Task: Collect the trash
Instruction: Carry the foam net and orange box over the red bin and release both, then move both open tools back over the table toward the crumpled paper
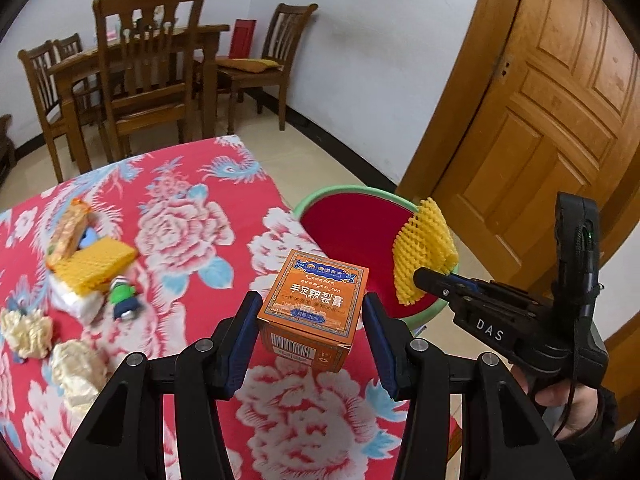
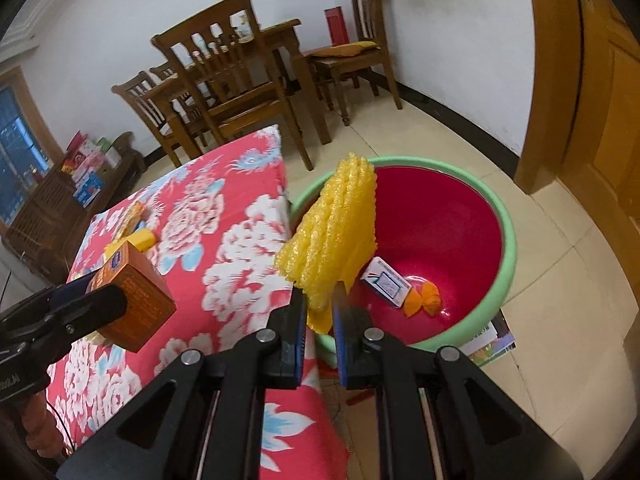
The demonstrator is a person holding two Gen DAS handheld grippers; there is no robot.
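My left gripper point(image 1: 311, 301) is shut on a small orange carton point(image 1: 312, 308) with printed lettering and holds it above the table's right edge. The carton point(image 2: 136, 304) also shows in the right wrist view, clamped in the left gripper point(image 2: 100, 304). My right gripper point(image 2: 319, 292) is shut on a yellow foam net point(image 2: 336, 232), which hangs over the near rim of a green basin point(image 2: 508, 240) with a red inside. From the left wrist view the right gripper point(image 1: 420, 276) and net point(image 1: 424, 248) sit over the basin point(image 1: 352, 190). A white-blue box point(image 2: 386, 282) and orange peel point(image 2: 426, 302) lie in the basin.
The table has a red floral cloth point(image 1: 192, 216). On its left lie another yellow foam net point(image 1: 96, 264), a snack wrapper point(image 1: 68, 228), crumpled papers point(image 1: 28, 332), and a small green toy point(image 1: 122, 294). The basin stands on the floor near a wooden door point(image 1: 540, 120). Dining chairs point(image 1: 148, 60) stand behind.
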